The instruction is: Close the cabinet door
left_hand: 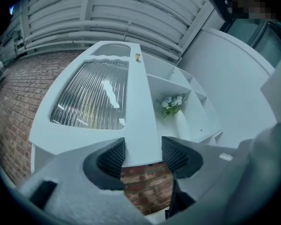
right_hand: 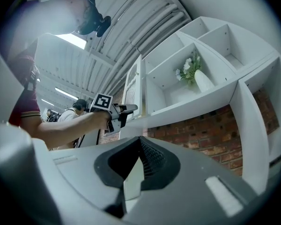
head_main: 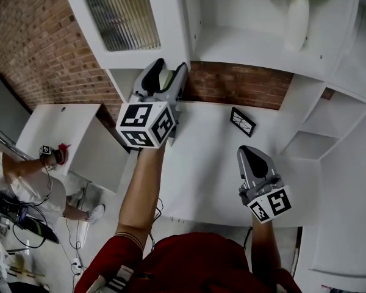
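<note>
Head view looks down on a white desk (head_main: 201, 163) against a brick wall (head_main: 244, 84), under white shelves (head_main: 244, 41); another person (head_main: 18, 176) sits at far left. One vase (head_main: 296, 23) of flowers stands on a shelf, and one small dark frame (head_main: 242, 121) lies on the desk. The one cabinet door (head_main: 128, 23), with ribbed glass, hangs swung open at the left. The left gripper (head_main: 171, 65), spread wide, pinches the door's lower corner. The right gripper (head_main: 251, 153) hovers above the desk, pressed together and empty
</note>
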Available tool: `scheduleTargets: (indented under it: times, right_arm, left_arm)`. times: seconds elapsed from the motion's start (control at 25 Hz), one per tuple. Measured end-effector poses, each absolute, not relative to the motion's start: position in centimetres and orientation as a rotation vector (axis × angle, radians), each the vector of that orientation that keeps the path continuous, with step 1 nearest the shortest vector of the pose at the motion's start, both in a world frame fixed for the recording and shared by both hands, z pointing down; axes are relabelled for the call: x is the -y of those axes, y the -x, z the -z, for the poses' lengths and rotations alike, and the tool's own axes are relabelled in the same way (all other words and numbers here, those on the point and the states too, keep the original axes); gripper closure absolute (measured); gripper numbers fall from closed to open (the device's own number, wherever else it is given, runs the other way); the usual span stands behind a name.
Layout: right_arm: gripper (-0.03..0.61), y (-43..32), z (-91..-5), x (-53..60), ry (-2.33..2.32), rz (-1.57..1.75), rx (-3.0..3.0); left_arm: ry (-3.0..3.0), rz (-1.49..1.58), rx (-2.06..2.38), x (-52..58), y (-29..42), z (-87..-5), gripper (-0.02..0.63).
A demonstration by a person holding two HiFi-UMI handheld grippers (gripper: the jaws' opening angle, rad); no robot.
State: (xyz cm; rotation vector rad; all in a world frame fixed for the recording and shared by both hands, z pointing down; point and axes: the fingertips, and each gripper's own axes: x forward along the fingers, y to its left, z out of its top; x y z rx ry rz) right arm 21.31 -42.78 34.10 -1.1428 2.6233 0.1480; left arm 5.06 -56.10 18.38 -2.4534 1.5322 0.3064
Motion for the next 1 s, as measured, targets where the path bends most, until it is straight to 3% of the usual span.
scheduleTargets:
  times: [1.0]
  right_arm:
    - [0.565,-20.7,-34.5,43.8,1.212,-0.124,-2.587]
  left_arm:
    - [2.441,-0.267,-1.513,59.3,-5.1,-18.5,0.402]
